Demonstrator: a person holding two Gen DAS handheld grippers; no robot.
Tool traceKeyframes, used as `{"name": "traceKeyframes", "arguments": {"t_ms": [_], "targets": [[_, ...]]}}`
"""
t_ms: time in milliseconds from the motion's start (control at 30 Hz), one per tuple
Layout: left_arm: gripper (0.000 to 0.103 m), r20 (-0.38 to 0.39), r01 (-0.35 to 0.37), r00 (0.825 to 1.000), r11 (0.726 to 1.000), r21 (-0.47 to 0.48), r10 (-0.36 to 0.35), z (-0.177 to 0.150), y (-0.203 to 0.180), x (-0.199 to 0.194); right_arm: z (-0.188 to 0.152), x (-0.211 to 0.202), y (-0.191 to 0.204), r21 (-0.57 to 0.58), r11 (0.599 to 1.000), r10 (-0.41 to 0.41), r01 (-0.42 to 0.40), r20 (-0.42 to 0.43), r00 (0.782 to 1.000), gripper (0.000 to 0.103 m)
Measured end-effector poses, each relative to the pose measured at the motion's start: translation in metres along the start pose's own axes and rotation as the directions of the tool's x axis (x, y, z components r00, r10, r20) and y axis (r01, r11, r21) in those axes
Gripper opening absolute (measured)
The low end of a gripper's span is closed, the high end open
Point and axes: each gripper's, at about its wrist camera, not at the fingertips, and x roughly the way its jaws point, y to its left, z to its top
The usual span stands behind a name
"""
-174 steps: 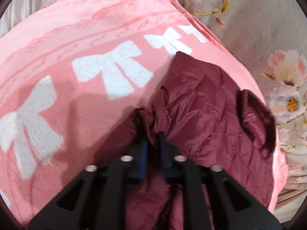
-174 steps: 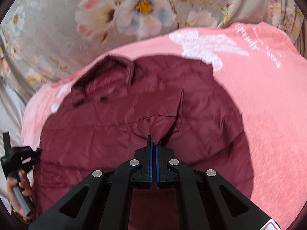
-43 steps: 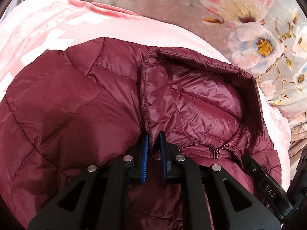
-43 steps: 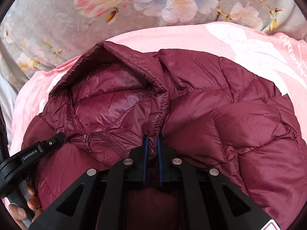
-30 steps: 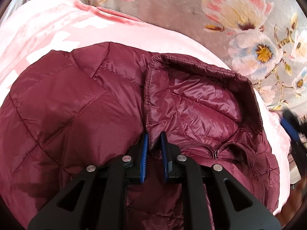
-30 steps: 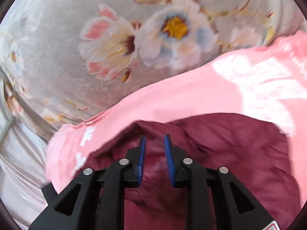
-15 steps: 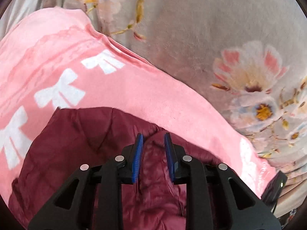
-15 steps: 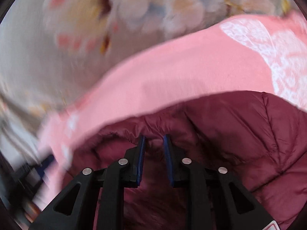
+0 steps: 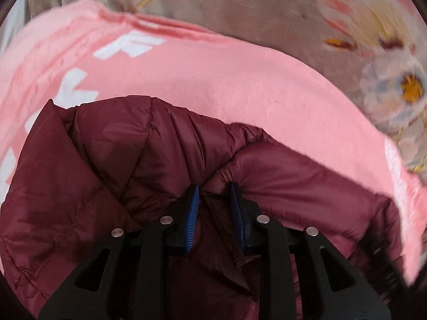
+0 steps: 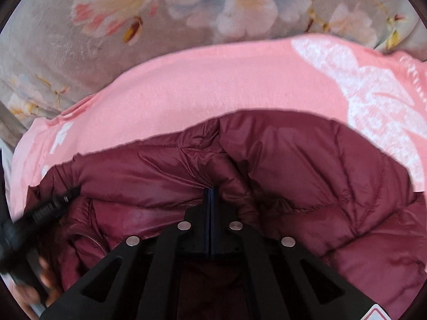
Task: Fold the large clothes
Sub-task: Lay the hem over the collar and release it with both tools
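Observation:
A maroon quilted puffer jacket (image 9: 138, 160) lies on a pink blanket (image 9: 213, 85); it also shows in the right wrist view (image 10: 320, 181). My left gripper (image 9: 214, 194) is open, its blue pads either side of a fold at the jacket's far edge. My right gripper (image 10: 210, 194) is shut on a ridge of jacket fabric at the far edge. The left gripper's black body (image 10: 40, 213) shows at the left of the right wrist view, with the person's hand below it.
The pink blanket (image 10: 226, 85) with white bow prints lies over a grey floral bedcover (image 9: 293, 21), which also shows in the right wrist view (image 10: 133, 26). The blanket's edge runs just beyond the jacket.
Both grippers let go of the hood and moved to the jacket's far edge. The right gripper has shut on fabric there. The left stays open.

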Motion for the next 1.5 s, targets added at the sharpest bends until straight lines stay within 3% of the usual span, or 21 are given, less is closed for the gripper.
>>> {"name": "traceKeyframes", "arguments": {"t_ms": [100,200,533,1200,1333,1433,1500], "targets": [[0.024,0.027,-0.024,0.999,0.999,0.03,0.023,-0.008,-0.004,-0.003,0.005,-0.009,0.007,-0.017,0.999,-0.044,0.045,0.066,0.997,0.0],[0.024,0.03,-0.005,1.0,1.0,0.014,0.005,-0.009,0.0,-0.005,0.004,0.011,0.008,-0.028,0.998,-0.063,0.063,-0.002,0.998,0.0],[0.024,0.047,-0.026,0.999,0.999,0.029,0.024,-0.01,-0.003,-0.006,-0.001,0.012,0.013,-0.071,0.992,-0.108,0.109,0.019,0.994,0.0],[0.024,0.054,-0.063,0.997,0.996,0.068,0.059,-0.011,-0.011,-0.002,-0.002,0.015,0.016,-0.081,0.989,-0.12,0.122,0.027,0.992,0.0],[0.025,0.051,-0.021,0.999,0.999,0.037,0.019,-0.01,-0.003,-0.004,-0.002,0.009,0.009,-0.045,0.997,-0.061,0.063,0.043,0.997,0.002],[0.03,0.061,0.052,0.997,0.998,-0.024,-0.05,-0.014,0.014,-0.019,-0.014,-0.026,0.003,-0.017,0.999,-0.025,0.028,0.116,0.993,0.013],[0.035,0.085,0.11,0.991,0.992,-0.063,-0.104,-0.024,0.033,-0.052,-0.037,-0.069,0.003,-0.048,0.999,0.033,-0.025,0.185,0.982,0.024]]}}
